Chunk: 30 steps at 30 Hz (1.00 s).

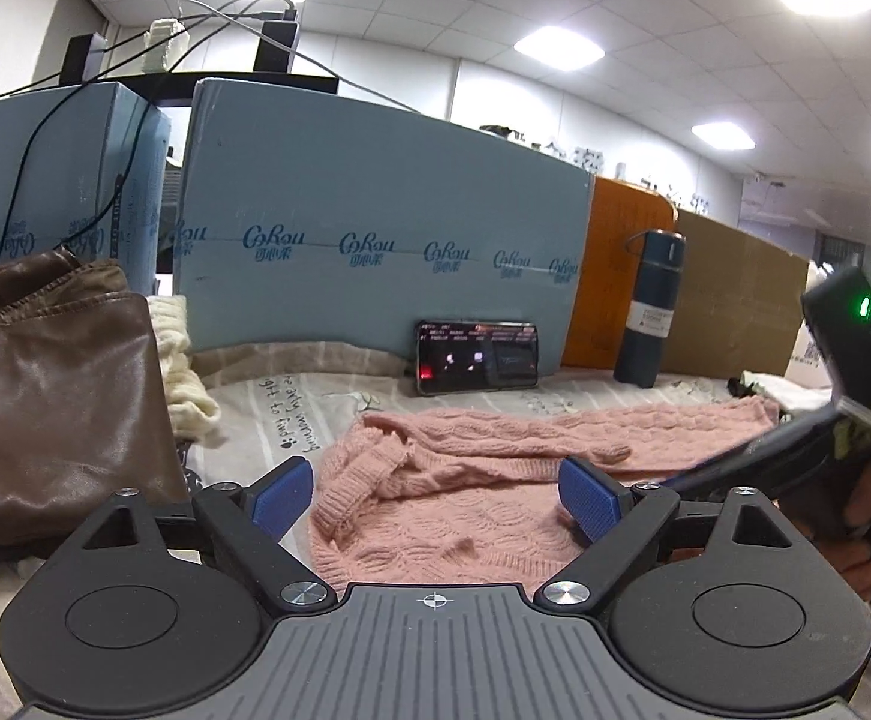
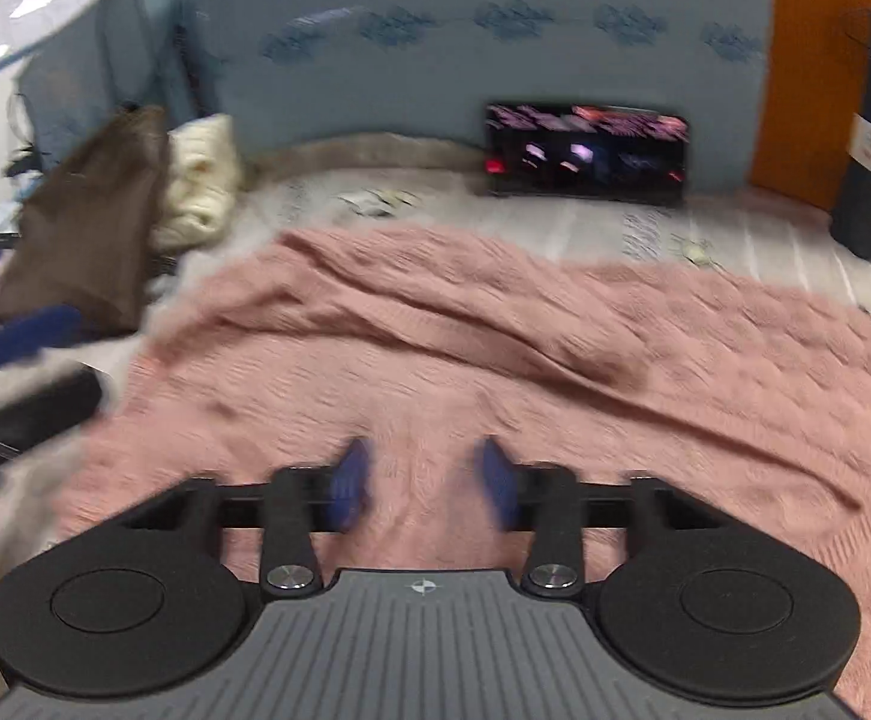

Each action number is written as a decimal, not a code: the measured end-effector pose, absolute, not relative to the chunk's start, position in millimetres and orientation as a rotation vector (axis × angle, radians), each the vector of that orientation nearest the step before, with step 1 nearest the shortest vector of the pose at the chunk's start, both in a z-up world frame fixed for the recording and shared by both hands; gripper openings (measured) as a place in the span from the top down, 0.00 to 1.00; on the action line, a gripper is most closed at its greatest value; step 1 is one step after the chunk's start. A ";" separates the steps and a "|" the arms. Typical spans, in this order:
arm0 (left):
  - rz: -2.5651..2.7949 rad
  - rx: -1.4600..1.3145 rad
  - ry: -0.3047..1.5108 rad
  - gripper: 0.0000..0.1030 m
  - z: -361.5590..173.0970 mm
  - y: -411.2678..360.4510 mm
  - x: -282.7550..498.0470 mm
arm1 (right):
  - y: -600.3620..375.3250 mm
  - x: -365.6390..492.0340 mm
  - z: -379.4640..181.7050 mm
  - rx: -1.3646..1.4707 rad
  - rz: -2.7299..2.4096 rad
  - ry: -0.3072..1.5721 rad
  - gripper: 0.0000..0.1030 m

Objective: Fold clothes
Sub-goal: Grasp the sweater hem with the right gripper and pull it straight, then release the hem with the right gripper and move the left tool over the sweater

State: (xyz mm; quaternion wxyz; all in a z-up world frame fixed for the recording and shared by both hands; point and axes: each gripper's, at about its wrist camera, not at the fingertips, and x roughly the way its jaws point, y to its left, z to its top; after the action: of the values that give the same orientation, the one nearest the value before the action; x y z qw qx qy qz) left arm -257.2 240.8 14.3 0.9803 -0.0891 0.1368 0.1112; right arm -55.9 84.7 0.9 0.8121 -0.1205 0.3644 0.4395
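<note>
A pink knitted sweater [image 1: 465, 480] lies rumpled on a printed striped cloth [image 1: 291, 402], one sleeve stretching off to the right. My left gripper [image 1: 435, 495] hovers over its near left part with the blue pads [image 1: 282, 495] spread wide and nothing pressed between them. In the blurred right wrist view the sweater [image 2: 495, 360] fills the lower half. My right gripper [image 2: 426, 480] points down at it, its pads [image 2: 351, 480] a short gap apart with only flat knit showing between them. A hand [image 1: 867, 540] holds that gripper's black body at the right edge of the left wrist view.
A brown leather garment [image 1: 45, 390] and a cream knit [image 1: 180, 372] are piled at the left. A lit phone [image 1: 477, 357] leans on the blue foam board [image 1: 375, 210] at the back. A dark bottle [image 1: 651, 312] stands before an orange panel [image 1: 615, 270] and cardboard [image 1: 735, 300].
</note>
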 end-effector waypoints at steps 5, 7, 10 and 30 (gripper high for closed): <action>0.218 -0.180 0.281 0.11 13.7 240.8 -256.0 | 38.7 -47.9 12.5 -0.085 0.940 0.668 0.90; 0.206 -0.165 0.292 0.11 12.7 238.4 -253.6 | 16.5 -46.9 22.0 0.017 0.934 0.601 0.90; 0.178 -0.127 0.325 0.11 9.6 231.0 -247.5 | -19.3 -47.9 23.9 0.145 0.917 0.552 0.90; 0.162 0.227 0.571 0.10 -14.3 173.0 -222.2 | -39.1 -52.5 -20.7 -0.204 0.727 0.603 0.28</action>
State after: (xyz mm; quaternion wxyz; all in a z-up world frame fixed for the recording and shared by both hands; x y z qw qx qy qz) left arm -222.2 173.0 -14.3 0.9499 0.1118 0.2808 0.0798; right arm -52.5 -39.1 -20.7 0.8856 -0.0980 0.2899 0.3493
